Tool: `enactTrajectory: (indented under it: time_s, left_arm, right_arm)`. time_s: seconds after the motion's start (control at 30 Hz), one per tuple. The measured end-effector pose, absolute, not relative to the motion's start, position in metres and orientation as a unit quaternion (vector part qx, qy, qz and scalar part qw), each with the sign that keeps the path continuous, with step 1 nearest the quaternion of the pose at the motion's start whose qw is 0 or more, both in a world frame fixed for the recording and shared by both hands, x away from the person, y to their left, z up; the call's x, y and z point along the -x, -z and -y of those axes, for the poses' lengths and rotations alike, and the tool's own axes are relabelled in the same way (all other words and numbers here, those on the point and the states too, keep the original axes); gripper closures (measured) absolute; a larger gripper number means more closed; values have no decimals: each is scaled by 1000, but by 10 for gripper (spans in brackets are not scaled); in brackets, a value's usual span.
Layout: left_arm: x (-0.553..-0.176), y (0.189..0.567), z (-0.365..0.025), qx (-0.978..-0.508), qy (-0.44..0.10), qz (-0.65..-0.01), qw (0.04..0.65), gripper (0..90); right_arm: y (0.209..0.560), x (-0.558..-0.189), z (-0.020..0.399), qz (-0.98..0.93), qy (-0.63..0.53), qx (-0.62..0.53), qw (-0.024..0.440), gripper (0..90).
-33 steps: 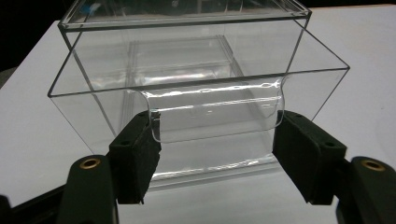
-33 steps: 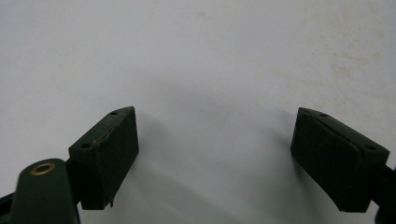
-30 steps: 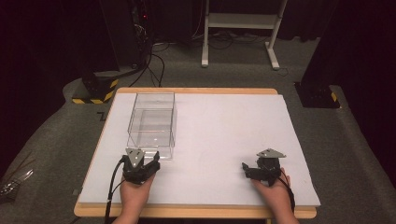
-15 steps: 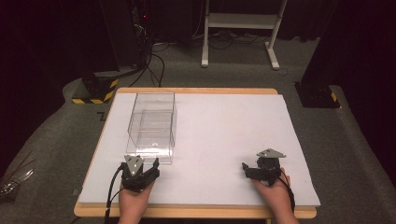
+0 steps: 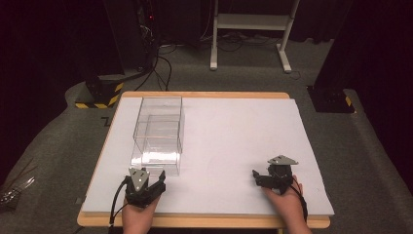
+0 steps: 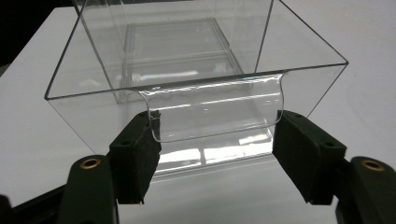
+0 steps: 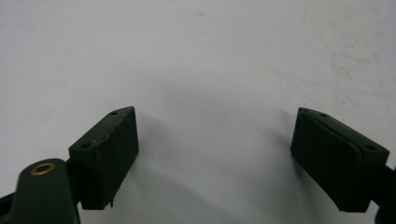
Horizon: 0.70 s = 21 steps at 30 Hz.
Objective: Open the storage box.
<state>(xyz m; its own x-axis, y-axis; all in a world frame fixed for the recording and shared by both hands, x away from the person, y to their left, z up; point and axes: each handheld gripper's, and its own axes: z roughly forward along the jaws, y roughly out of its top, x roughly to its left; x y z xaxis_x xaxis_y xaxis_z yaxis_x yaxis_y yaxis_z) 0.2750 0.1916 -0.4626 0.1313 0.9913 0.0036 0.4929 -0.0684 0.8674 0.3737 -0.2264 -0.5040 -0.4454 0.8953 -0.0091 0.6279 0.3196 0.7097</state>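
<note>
Your left tongs [image 5: 155,181] sit in the lower left of the high view, just below the near end of the clear plastic box [image 5: 158,134], which stands on the white table [image 5: 234,141] in the left half of that frame. In the left gripper view, the left tongs [image 6: 215,140] bracket a curved tab that bulges from the box's [image 6: 187,60] near wall at centre frame: 1 pad lies against the tab's left edge and the other against its right edge, so the tongs stand narrowed around that tab. Whether the pads truly press on it, you cannot tell from the clear plastic. The box is open at the top, with a smaller clear compartment visible inside it toward the upper part of the frame.

Your right tongs [image 5: 258,174] rest in the lower right of the high view, well apart from the box. In the right gripper view, the right tongs [image 7: 215,140] stand wide, with bare white table [image 7: 201,56] between the 2 pads.
</note>
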Motion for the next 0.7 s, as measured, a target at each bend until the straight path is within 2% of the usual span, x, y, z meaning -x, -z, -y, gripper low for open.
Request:
enactTrajectory:
  time_s: [0.7]
  left_arm:
    - [-254,461,-195,-667,-319,-561,372,335]
  right_arm:
    - [504,-374,226,-787,-324,-483,207,148]
